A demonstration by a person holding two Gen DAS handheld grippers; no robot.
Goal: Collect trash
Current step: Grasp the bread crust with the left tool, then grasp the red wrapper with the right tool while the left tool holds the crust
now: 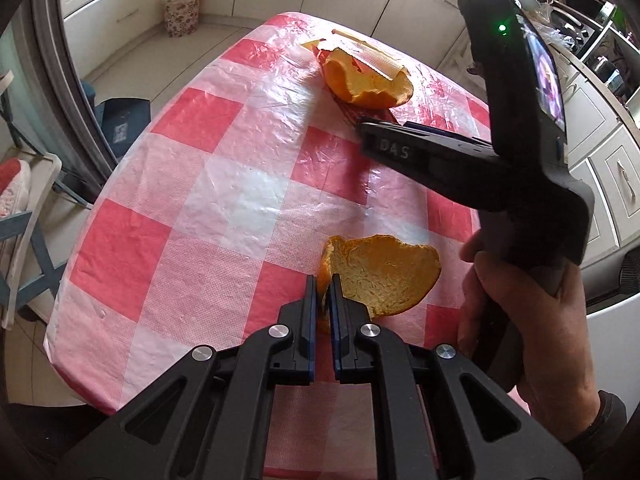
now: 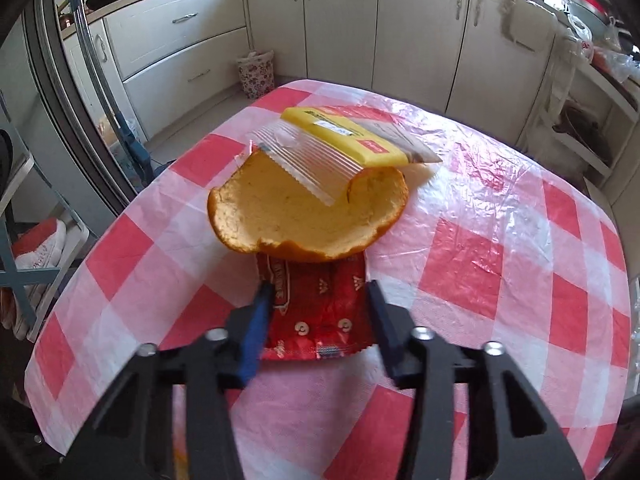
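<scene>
Left wrist view, left hand-held gripper (image 1: 323, 300) clamped on near orange peel (image 1: 384, 276), long axis running right, right hand-held gripper (image 2: 320, 300) part-open astride red wrapper (image 2: 320, 320) lengthwise, surface (image 2: 500, 280) bare rightward.

The left wrist view looks steeply down along its own black two-finger gripper (image 1: 323, 296), very near a red-and-white checked plastic tablecloth (image 1: 224, 184), facing cream kitchen cabinets at the top of the frame. The right wrist view looks down likewise over its black gripper (image 2: 318, 300), close to the cloth. Both share the cloth, a curled orange peel (image 2: 304, 216) lying on a yellow flat packet (image 2: 344, 132), and a flowered fabric bin (image 1: 182, 12) at upper left.
</scene>
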